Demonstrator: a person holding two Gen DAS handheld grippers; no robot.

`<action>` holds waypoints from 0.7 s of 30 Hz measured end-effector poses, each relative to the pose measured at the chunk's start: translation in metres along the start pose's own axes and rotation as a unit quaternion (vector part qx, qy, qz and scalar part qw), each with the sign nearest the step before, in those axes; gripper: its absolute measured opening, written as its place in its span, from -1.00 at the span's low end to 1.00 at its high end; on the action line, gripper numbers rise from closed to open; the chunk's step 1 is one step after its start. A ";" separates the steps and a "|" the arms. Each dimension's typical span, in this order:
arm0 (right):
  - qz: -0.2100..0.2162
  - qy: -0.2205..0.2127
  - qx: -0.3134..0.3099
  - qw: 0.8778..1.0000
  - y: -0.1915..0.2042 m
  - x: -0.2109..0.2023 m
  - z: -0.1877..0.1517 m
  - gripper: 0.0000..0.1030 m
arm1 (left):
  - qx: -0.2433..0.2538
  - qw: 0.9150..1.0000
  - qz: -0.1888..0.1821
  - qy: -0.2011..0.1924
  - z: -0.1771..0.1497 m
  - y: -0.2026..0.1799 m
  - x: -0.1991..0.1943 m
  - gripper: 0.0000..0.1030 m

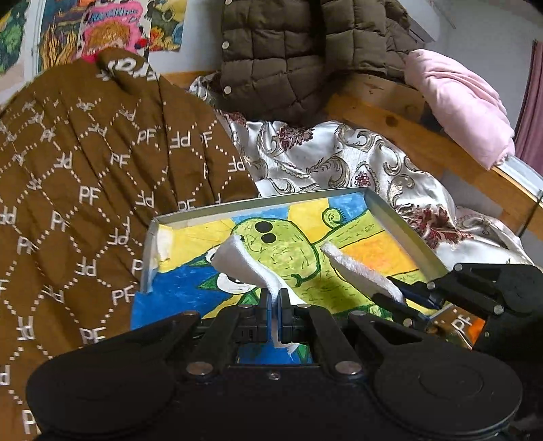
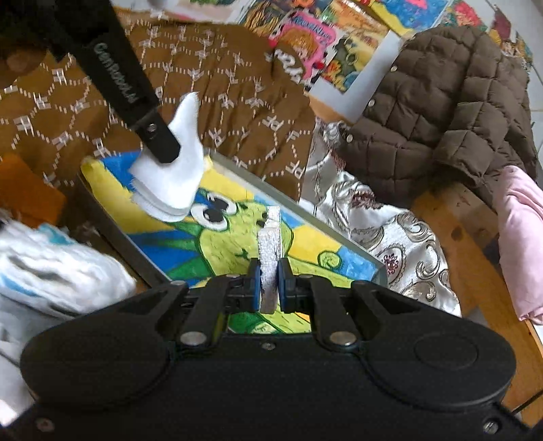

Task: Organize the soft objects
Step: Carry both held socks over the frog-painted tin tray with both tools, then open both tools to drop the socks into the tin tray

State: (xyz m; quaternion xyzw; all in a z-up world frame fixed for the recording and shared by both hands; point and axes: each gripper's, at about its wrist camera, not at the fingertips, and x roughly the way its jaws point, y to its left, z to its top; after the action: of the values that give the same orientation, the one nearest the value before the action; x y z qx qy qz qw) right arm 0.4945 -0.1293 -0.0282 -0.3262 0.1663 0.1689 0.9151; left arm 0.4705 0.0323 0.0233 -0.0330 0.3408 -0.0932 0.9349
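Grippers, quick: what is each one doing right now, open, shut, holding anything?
Left gripper: shut on a white cloth.
Right gripper: shut on a white terry cloth, seen edge-on.

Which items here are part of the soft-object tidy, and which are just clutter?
In play:
- white cloth, pinched in left gripper
- white cloth piece, pinched in right gripper
- painted tray beneath both

Lying about:
- brown PF blanket
- quilted jacket
- pink fabric
- floral satin cloth
- posters
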 end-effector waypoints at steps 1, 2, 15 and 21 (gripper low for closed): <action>-0.001 0.004 -0.004 1.000 0.002 0.000 -0.002 -0.91 | -0.005 1.000 -0.003 0.005 -0.001 0.002 0.006 -0.97; -0.001 0.008 -0.007 1.000 0.004 0.007 -0.002 -0.91 | -0.009 1.000 -0.004 0.009 -0.002 0.003 0.010 -0.96; 0.020 0.031 -0.035 0.999 0.023 0.049 0.006 -0.70 | -0.046 0.997 0.018 0.065 -0.020 0.022 0.025 -0.60; 0.019 0.030 -0.019 0.999 0.018 0.034 0.009 -0.28 | -0.052 0.997 0.032 0.056 -0.019 0.024 0.007 0.00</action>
State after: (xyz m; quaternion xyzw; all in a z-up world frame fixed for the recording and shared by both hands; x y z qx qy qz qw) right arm 0.5190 -0.1040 -0.0456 -0.3450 0.1963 0.1795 0.9001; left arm 0.4671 0.0546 0.0008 -0.0651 0.3979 -0.0470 0.9139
